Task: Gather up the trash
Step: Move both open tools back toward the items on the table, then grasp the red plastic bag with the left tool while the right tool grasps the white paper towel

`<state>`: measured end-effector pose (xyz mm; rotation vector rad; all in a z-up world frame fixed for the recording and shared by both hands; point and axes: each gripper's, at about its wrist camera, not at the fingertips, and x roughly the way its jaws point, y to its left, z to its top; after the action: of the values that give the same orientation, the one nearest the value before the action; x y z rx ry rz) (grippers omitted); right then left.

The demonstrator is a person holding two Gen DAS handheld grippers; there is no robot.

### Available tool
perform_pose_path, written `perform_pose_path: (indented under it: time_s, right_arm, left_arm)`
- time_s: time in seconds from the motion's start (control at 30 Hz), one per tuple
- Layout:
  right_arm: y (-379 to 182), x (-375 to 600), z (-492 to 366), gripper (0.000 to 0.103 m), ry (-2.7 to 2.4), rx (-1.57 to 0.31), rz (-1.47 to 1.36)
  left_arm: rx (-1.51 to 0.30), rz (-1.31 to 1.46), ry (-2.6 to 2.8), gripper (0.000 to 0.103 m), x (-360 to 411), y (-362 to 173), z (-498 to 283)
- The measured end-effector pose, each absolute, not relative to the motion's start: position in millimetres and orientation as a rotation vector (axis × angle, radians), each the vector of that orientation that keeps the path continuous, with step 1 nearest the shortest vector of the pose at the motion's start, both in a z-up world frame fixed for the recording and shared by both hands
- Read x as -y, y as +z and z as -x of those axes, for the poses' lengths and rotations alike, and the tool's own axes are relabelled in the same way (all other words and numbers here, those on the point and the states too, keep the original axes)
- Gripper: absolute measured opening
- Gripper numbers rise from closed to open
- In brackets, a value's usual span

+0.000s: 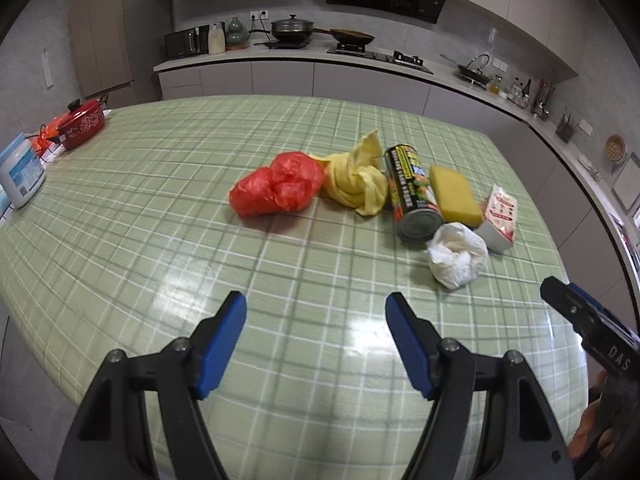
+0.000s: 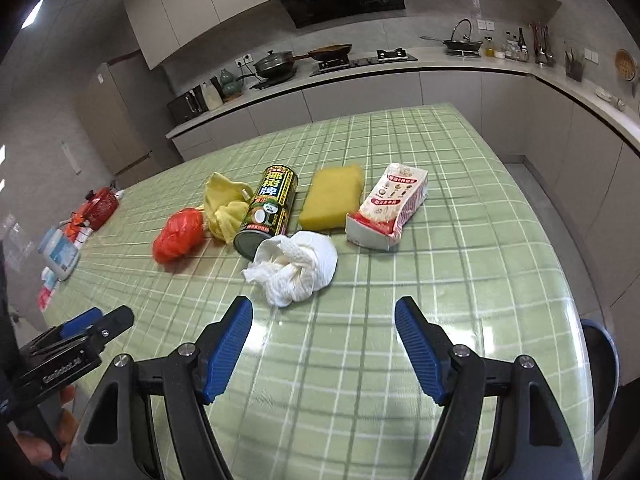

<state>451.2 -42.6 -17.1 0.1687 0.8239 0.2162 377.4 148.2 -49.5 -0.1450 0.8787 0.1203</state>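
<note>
Both grippers, left [image 1: 316, 308] and right [image 2: 324, 312], jaws wide, holding nothing

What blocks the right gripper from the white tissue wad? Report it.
Nothing visible. The right gripper is open, and only bare green tablecloth lies before the tissue wad. The can lies behind it.

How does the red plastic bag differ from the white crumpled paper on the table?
The red plastic bag is glossy, translucent film; the white crumpled paper is matte and fibrous. The bag lies at the left end of the row, touching the yellow cloth; the paper sits nearer the cameras, in front of the can. In the left wrist view the bag looks bulkier. Both are scrunched into loose balls, ungrasped.
</note>
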Motion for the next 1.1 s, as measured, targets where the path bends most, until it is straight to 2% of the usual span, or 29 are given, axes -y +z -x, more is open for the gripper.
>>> perform_pose_path:
  time_s: [0.57,0.6,0.63,0.7,0.73,0.8,1.1]
  right_arm:
    - [-74.6,1.0,-533.1,0.075,0.064,-0.967,-0.239]
    - [-79.6,-0.9,-536.3,0.072,0.061,-0.982,-0.243]
    - [-82.5,-2.0,-537.3,0.060,0.063,-0.985,-0.250]
    - [-83.7,-4.0,-537.1,0.051,0.072,-0.975,-0.261]
    - [-82.2,-5.8,-536.6,0.042,0.072,-0.966,-0.249]
    - [-76.6,-8.6,-534.2,0.035,0.075,-0.947,-0.222]
    - [-24.3,-1.2,-528.8,0.034,0.005,-0.793,-0.240]
  left_arm:
    - [-0.905,0.096,-0.022,0.073,-205.1,-58.4,-451.6]
    - [-0.910,0.092,-0.027,0.073,-207.9,-59.7,-456.0]
    - [-0.914,0.091,-0.033,0.073,-209.6,-61.0,-459.0]
    - [-0.916,0.082,-0.048,0.073,-212.1,-63.9,-465.0]
    - [-0.920,0.076,-0.055,0.073,-212.8,-65.3,-467.6]
    - [-0.934,0.076,-0.075,0.073,-214.8,-67.1,-473.8]
    - [-0.952,0.066,-0.130,0.073,-213.4,-69.5,-493.6]
